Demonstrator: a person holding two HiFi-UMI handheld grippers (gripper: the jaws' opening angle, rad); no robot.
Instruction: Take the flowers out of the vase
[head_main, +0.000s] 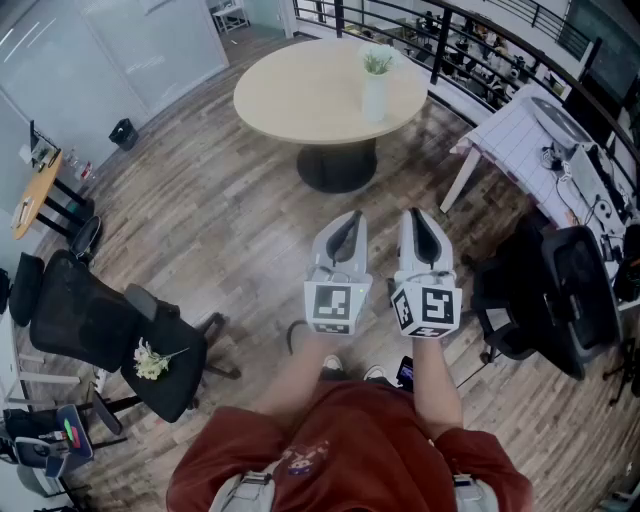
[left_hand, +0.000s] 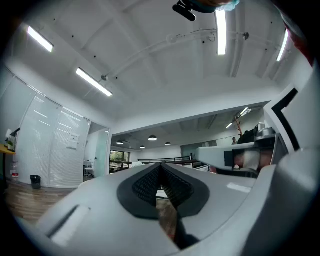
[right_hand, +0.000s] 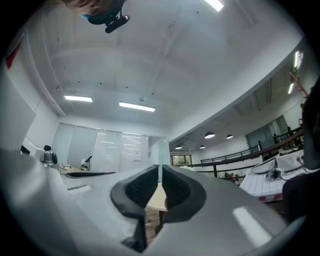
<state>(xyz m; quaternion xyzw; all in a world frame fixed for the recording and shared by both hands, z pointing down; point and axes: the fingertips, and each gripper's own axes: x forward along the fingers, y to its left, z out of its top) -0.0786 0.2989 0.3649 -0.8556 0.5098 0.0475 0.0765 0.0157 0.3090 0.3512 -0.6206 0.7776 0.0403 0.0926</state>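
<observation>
A white vase (head_main: 375, 92) with a few green stems (head_main: 377, 62) stands near the right edge of the round beige table (head_main: 290, 95) at the top of the head view. Both grippers hover side by side over the wooden floor, well short of the table and pointing towards it. My left gripper (head_main: 347, 218) (left_hand: 161, 165) is shut with nothing between its pads. My right gripper (head_main: 418, 215) (right_hand: 159, 167) is shut and empty too. A sliver of the table top (right_hand: 156, 197) shows below the right pads.
A small bunch of pale flowers (head_main: 150, 360) lies on the seat of a black office chair (head_main: 100, 320) at the left. A white table (head_main: 520, 135) with gear and another black chair (head_main: 560, 300) stand at the right. A dark railing (head_main: 450, 40) runs behind the round table.
</observation>
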